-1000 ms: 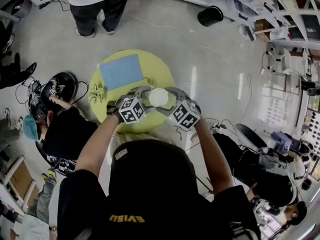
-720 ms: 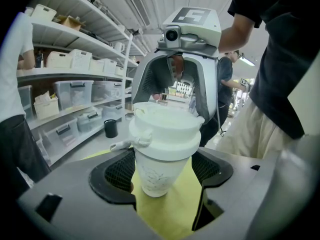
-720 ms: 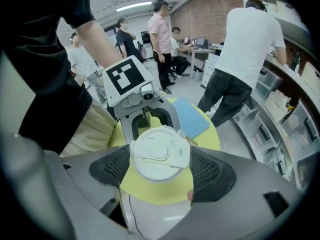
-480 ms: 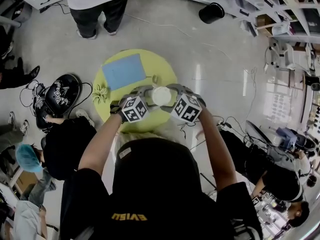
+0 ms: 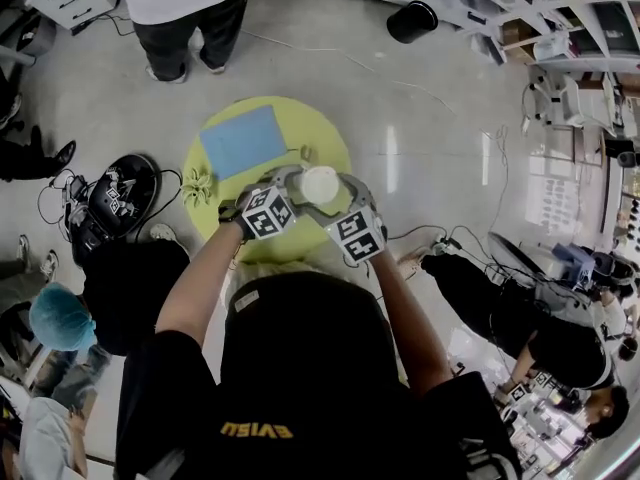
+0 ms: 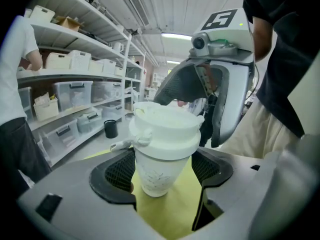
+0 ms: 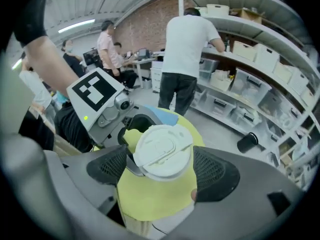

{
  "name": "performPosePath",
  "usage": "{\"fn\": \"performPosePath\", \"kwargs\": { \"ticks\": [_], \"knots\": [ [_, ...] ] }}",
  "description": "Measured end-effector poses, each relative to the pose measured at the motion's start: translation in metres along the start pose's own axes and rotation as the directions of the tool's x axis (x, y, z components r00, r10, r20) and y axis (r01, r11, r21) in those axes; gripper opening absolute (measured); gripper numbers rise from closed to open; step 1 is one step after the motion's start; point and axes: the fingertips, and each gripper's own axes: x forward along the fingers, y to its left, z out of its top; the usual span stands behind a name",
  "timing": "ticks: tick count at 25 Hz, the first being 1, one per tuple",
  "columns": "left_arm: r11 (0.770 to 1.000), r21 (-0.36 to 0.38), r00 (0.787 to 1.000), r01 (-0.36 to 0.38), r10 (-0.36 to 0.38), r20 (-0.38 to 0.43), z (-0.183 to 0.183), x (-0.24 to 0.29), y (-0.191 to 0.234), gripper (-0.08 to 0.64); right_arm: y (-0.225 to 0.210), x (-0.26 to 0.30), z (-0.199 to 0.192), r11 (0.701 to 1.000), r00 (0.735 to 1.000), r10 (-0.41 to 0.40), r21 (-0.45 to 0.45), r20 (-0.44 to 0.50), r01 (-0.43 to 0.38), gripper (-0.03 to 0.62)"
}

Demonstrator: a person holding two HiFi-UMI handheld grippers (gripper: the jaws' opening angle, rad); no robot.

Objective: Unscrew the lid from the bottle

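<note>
A white bottle (image 6: 156,170) with a white screw lid (image 6: 167,130) stands between my left gripper's (image 6: 162,170) jaws, which are shut on its body above the yellow table (image 5: 322,140). My right gripper (image 7: 161,168) reaches over from above, its pads on either side of the lid (image 7: 162,151). The right jaws have just been opening; the lid is between them with a gap at the left pad. In the head view the lid (image 5: 319,184) shows between the two marker cubes, left gripper (image 5: 292,181) and right gripper (image 5: 338,196) meeting at it.
A blue sheet (image 5: 243,140) lies on the far half of the round table and a small green thing (image 5: 196,185) at its left rim. A person (image 5: 185,8) stands beyond the table, others sit at the left. Shelves with bins (image 7: 250,84) line the wall; a black bucket (image 5: 413,20) stands on the floor.
My right gripper has rolled about the lid, and its marker cube has shifted left and nearer to me. The left gripper and the bottle have kept still.
</note>
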Motion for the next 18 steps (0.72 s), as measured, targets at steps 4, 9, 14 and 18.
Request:
{"fn": "performPosePath", "kwargs": {
  "ticks": [4,9,14,18],
  "knots": [
    [1.0,0.001,1.0,-0.006,0.006,-0.002,0.0,-0.001,-0.001,0.365,-0.007,0.001,-0.001,0.967,0.99,-0.138,0.221,0.034,0.127,0.402],
    [1.0,-0.004,1.0,-0.004,0.004,-0.005,0.001,0.001,-0.001,0.365,-0.012,-0.001,0.002,0.952,0.983,-0.176,0.263,0.045,0.158,0.334],
    [1.0,0.0,1.0,-0.007,0.007,-0.008,0.003,-0.001,-0.002,0.365,-0.01,-0.003,0.0,0.971,0.99,-0.133,0.206,0.04,0.122,0.327],
    [1.0,-0.001,1.0,-0.006,0.006,-0.01,0.003,-0.001,0.0,0.365,-0.01,-0.001,0.003,0.986,0.995,-0.091,0.146,0.041,0.084,0.325]
  ]
}}
